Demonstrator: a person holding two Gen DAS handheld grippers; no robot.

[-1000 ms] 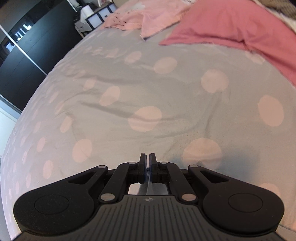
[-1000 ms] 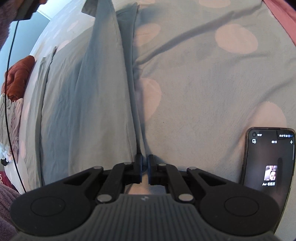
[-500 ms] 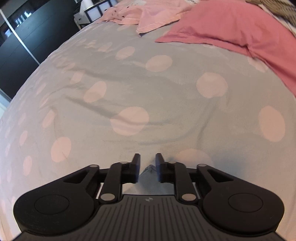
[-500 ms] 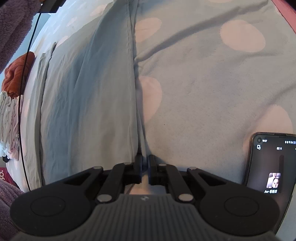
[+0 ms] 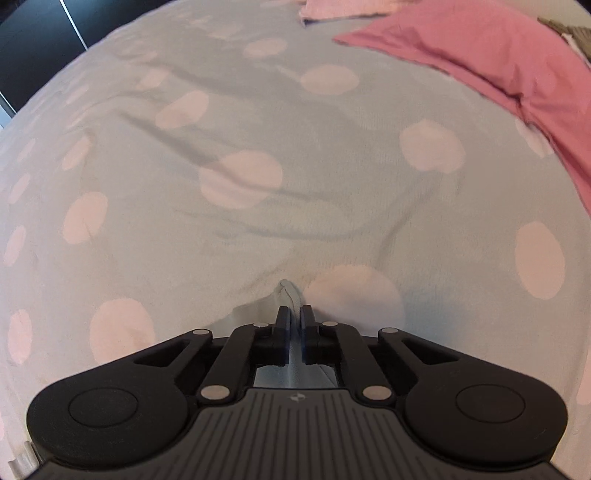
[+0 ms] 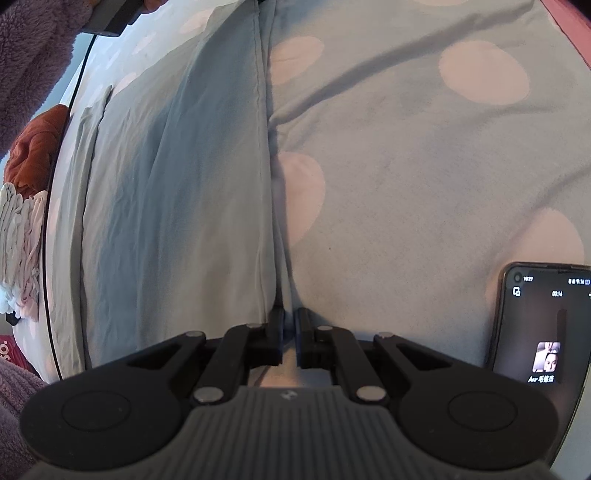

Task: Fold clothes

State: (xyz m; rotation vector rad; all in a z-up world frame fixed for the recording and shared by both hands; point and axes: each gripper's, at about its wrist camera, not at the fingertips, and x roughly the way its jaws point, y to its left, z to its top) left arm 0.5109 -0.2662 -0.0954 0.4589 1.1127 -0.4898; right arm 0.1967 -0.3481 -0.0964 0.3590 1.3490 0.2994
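The pale grey-blue garment (image 6: 177, 192) lay flat on the spotted bedspread (image 6: 406, 166), its long hemmed edge running straight up the bed from the right gripper (image 6: 290, 317). That gripper's jaws were nearly together and pinched the near corner of the hem. A folded inner edge showed toward the garment's left side, close to the bed's left edge.

The left gripper (image 5: 293, 314) was closing on a small peak of grey-blue cloth (image 5: 288, 291) that stood between its fingers — most likely another corner of the same garment, though the cloth's colour blends with the bedspread and the view does not settle it.

Ahead of the left gripper the bedspread (image 5: 295, 147) stretched wide and bare, only wrinkled, as far as a deep pink garment (image 5: 498, 66) at the far right edge and a lighter pink piece (image 5: 340, 7) at the far edge. A phone (image 6: 543, 325) with a lit screen lay just right of the right gripper — the tightest side. A thin black cable (image 6: 62, 147) curved along the bed's left edge, with a rust-coloured cloth (image 6: 33, 147) and a fluffy purple sleeve (image 6: 33, 44) beyond it.
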